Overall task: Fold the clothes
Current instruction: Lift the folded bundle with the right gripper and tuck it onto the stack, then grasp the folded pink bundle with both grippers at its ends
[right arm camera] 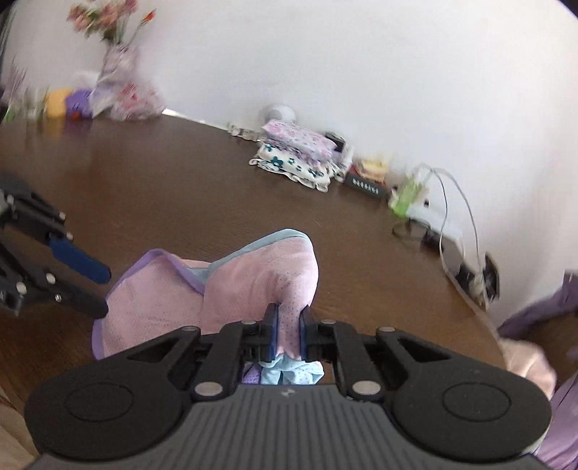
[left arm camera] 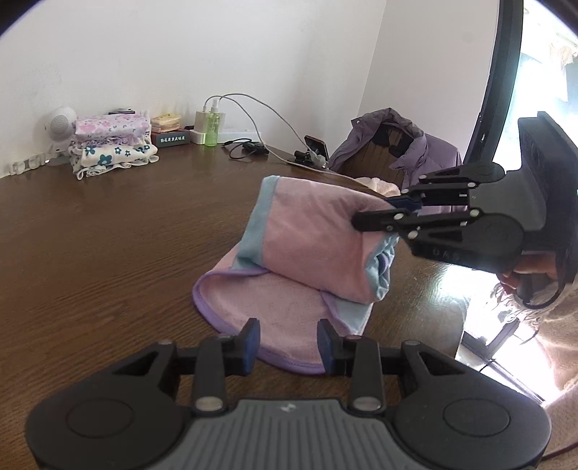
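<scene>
A pink garment (left arm camera: 314, 246) with light blue and purple trim lies partly folded on the dark wooden table (left arm camera: 108, 253). My right gripper (left arm camera: 375, 213) comes in from the right and lifts the garment's upper fold off the table. In the right wrist view its pads are shut on a bunch of the pink garment (right arm camera: 245, 282), and my right gripper (right arm camera: 288, 334) has blue trim hanging beneath it. My left gripper (left arm camera: 289, 340) stands open just above the garment's near purple hem, with nothing pinched. From the right wrist view, my left gripper (right arm camera: 104, 291) sits at the garment's left edge.
A stack of folded floral clothes (left arm camera: 112, 144) sits by the far wall, beside a green bottle (left arm camera: 212, 132), chargers and cables. A phone (left arm camera: 318, 146) lies near the table's far right edge. A purple jacket (left arm camera: 397, 144) hangs on a chair beyond it. Flowers (right arm camera: 112, 21) stand far left.
</scene>
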`<state>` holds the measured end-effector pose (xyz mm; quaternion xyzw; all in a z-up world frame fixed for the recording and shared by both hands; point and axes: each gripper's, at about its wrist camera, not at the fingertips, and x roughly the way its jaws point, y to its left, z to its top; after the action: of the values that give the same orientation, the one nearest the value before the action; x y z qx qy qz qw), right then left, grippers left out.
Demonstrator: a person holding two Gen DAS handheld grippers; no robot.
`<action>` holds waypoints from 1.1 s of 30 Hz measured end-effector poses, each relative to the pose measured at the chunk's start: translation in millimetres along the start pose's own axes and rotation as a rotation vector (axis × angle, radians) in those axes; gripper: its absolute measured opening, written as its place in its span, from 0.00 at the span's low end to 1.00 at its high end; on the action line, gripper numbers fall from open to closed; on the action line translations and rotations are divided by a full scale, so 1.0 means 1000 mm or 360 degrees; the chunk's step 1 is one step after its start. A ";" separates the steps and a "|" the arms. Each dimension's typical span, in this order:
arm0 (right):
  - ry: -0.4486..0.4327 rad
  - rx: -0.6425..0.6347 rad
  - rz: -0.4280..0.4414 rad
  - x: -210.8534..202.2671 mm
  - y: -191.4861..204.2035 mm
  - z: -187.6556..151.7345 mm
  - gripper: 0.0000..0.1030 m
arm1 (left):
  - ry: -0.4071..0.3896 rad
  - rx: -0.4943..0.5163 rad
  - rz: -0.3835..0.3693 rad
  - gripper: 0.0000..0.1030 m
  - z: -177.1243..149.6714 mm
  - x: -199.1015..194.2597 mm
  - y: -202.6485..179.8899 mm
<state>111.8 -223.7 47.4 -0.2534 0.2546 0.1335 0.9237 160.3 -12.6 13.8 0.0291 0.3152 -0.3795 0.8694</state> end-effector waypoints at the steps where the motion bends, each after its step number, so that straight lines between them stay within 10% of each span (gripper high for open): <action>1: -0.0016 -0.0129 -0.0020 -0.002 0.015 0.002 0.10 | -0.0017 -0.0004 -0.0005 0.32 -0.001 -0.004 -0.001; 7: -0.0091 -0.0510 0.0071 -0.011 0.083 0.008 0.10 | -0.0117 -0.0041 0.0036 0.34 0.000 -0.030 0.002; 15: -0.0082 -0.0505 0.0316 -0.015 0.112 -0.001 0.14 | -0.0217 -0.0159 0.0077 0.35 0.017 -0.032 0.023; 23: -0.0096 0.0254 0.0643 -0.032 0.055 0.001 0.24 | -0.0127 -0.0078 0.0092 0.24 0.039 0.017 0.026; 33: 0.0036 0.0547 0.0499 0.003 0.031 -0.027 0.27 | 0.0043 -0.0052 0.0110 0.20 0.014 0.037 0.031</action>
<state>92.1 -211.9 13.0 -0.0512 0.3200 0.2273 0.9183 208.0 -18.4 -1.8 0.0310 0.3319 -0.3437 0.8780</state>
